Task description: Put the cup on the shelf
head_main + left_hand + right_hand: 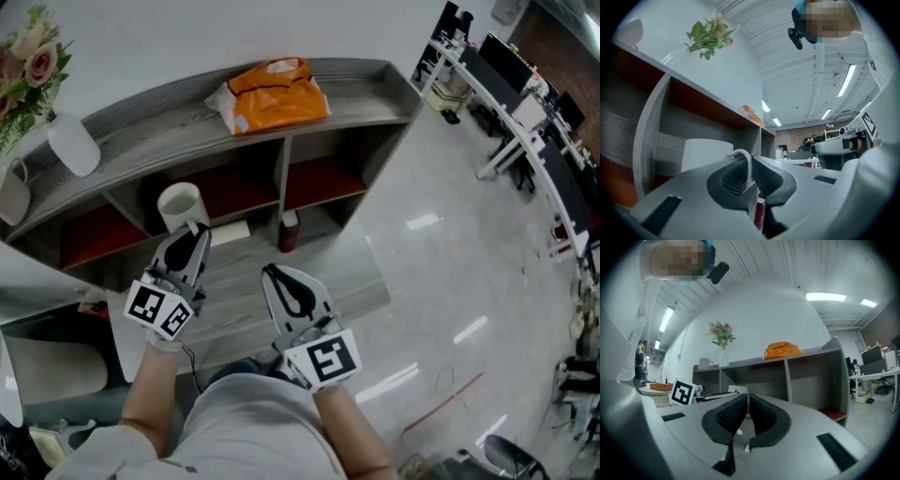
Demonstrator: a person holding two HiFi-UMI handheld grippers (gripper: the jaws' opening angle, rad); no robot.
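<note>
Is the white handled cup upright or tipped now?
Upright: the white cup shows its open mouth upward, and the left gripper clamps its handle.

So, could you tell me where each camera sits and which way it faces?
Head view: on the person's head, looking steeply down at the shelf; forearms, left gripper and right gripper show.
Left gripper view: on the left gripper, looking along jaws shut on the cup's handle into the shelf.
Right gripper view: on the right gripper, jaws together, empty, facing the shelf.
All share the orange bag.

Head view looks steeply down on the shelf [370, 89]; both gripper views face it level, close.
</note>
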